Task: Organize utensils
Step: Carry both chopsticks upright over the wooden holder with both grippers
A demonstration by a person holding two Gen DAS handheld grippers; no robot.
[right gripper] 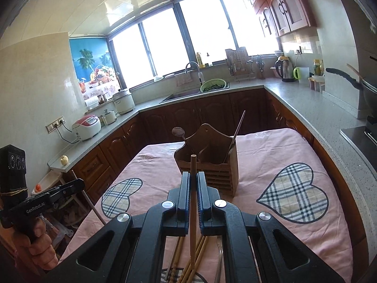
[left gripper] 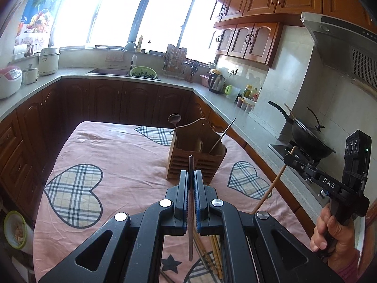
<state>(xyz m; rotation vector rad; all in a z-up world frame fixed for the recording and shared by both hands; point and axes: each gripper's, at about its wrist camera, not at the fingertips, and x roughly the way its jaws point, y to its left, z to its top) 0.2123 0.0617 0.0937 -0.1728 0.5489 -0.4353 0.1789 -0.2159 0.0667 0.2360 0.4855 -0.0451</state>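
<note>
A wooden utensil holder (left gripper: 196, 152) stands on the pink cloth; it also shows in the right wrist view (right gripper: 209, 162). A spoon (left gripper: 174, 120) and a thin chopstick (left gripper: 223, 136) stick out of it. My left gripper (left gripper: 191, 176) is shut on a dark brown chopstick (left gripper: 190, 212), held above the cloth in front of the holder. My right gripper (right gripper: 193, 179) is shut on a light wooden chopstick (right gripper: 193, 212); it shows at the right of the left wrist view (left gripper: 292, 159). Several loose chopsticks (right gripper: 188, 264) and a metal utensil (right gripper: 220, 259) lie on the cloth under the grippers.
The table carries a pink cloth (left gripper: 122, 155) with plaid hearts. A counter (left gripper: 259, 141) runs along the right, with a black wok (left gripper: 308, 139) on the stove. A sink (left gripper: 110, 72) and a rice cooker (left gripper: 9, 82) sit on the far counters.
</note>
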